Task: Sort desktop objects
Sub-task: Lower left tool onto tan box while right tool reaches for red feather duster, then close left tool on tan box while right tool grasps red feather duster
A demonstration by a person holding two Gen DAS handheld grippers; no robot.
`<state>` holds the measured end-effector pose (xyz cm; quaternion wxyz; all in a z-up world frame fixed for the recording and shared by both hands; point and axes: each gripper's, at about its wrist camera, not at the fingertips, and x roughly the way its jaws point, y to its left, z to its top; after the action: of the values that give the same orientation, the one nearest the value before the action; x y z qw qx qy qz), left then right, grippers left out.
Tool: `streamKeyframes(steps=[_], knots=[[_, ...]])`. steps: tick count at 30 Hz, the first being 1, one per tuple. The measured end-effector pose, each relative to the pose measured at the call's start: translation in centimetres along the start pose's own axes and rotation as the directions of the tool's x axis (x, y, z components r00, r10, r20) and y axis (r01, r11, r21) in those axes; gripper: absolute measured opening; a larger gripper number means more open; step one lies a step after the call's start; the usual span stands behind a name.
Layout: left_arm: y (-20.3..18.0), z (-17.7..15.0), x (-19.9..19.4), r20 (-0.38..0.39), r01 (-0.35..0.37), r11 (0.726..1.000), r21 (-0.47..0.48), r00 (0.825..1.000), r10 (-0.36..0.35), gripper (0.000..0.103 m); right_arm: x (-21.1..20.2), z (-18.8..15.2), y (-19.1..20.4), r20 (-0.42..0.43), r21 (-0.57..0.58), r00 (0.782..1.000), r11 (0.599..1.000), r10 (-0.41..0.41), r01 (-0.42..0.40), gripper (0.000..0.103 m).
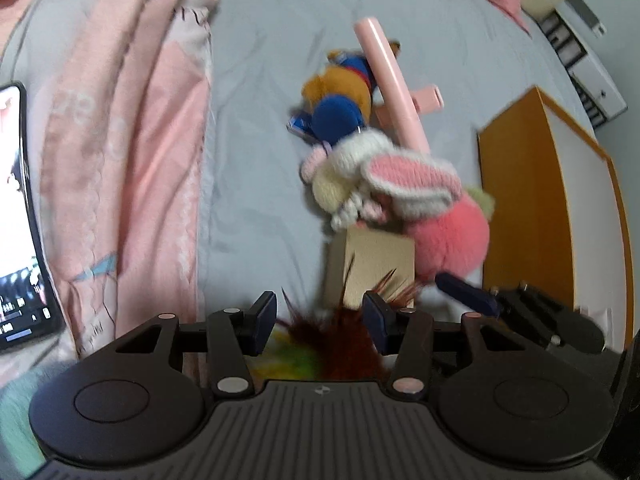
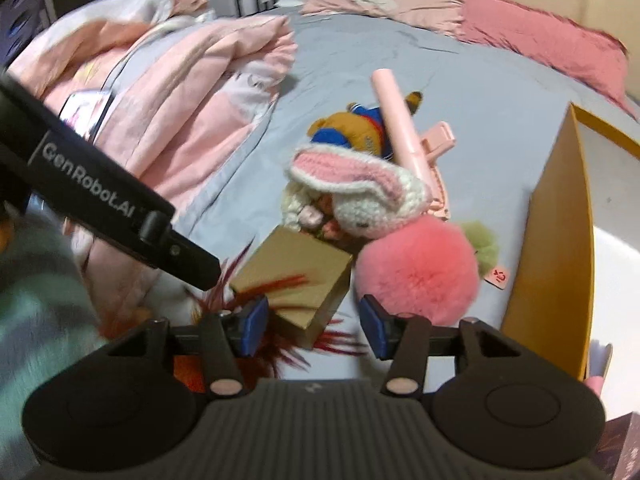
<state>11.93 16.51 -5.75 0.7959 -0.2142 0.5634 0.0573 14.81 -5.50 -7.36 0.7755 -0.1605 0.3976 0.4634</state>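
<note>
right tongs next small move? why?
Probably ease the right tongs forward and close on the tan box. Their jaws stand open with the box's near corner and some red feathers between them, pads not pressing. The orange bin sits just right of the pile.
</note>
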Motion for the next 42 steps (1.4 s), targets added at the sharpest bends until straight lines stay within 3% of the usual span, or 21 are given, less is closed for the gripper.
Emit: streamKeyframes(steps=[2,5,9,12,14,19,27,32,36,42], knots=[[-0.1,0.5,0.3,0.008,0.017,1.000,-0.003,1.000,-0.017,0.055,0.0,0.4,-0.3,-0.012,0.027,1.000,1.000,0.009,-0.009,0.044],[-0.6,1.1,1.6,-0.008,0.030,1.000,-0.009,1.000,-0.030,0.055,-0.3,0.5,-0.3,-0.005,0.029,1.000,0.999,-0.020,0.020,0.043],[-1.2,1.5,3.6,-0.048,-0.003,1.000,-0.017,0.999,0.002,0.056,-0.2,0.9,-0.8,-0.025,0.072,0.996,0.993,-0.088,0.089,0.025],[-1.4,1.8,4.6,-0.072,-0.002,1.000,-0.014,0.997,0.001,0.056,0.3,1.1,-0.7,-0.045,0.037,0.989,0.989,-0.139,0.141,0.025],[-1.3,1.9,5.1,-0.082,0.013,1.000,-0.021,0.997,-0.015,0.066,0.5,1.0,-0.9,-0.055,0.042,0.990,0.990,-0.129,0.132,0.025],[-0.5,2.1,6.4,-0.114,0.078,0.995,-0.069,0.990,-0.085,0.079,0.4,0.8,-1.1,-0.055,0.052,0.988,0.987,-0.147,0.150,0.026],[0.0,2.5,9.0,-0.194,0.177,0.973,-0.150,0.959,-0.205,0.080,0.6,0.6,-1.4,-0.046,0.074,0.986,0.984,-0.162,0.165,0.026],[-0.8,2.4,9.3,-0.192,0.198,0.973,-0.121,0.957,-0.218,0.070,0.6,0.5,-1.3,-0.043,0.053,0.980,0.979,-0.193,0.195,0.025],[-1.9,2.1,8.3,-0.159,0.179,0.983,-0.047,0.970,-0.184,0.069,0.5,0.5,-1.2,-0.036,0.023,0.976,0.976,-0.216,0.217,0.025],[-1.4,1.4,5.3,-0.057,0.137,0.991,0.010,0.989,-0.136,0.054,-0.3,0.4,-1.4,-0.024,0.038,0.982,0.982,-0.186,0.187,0.026]])
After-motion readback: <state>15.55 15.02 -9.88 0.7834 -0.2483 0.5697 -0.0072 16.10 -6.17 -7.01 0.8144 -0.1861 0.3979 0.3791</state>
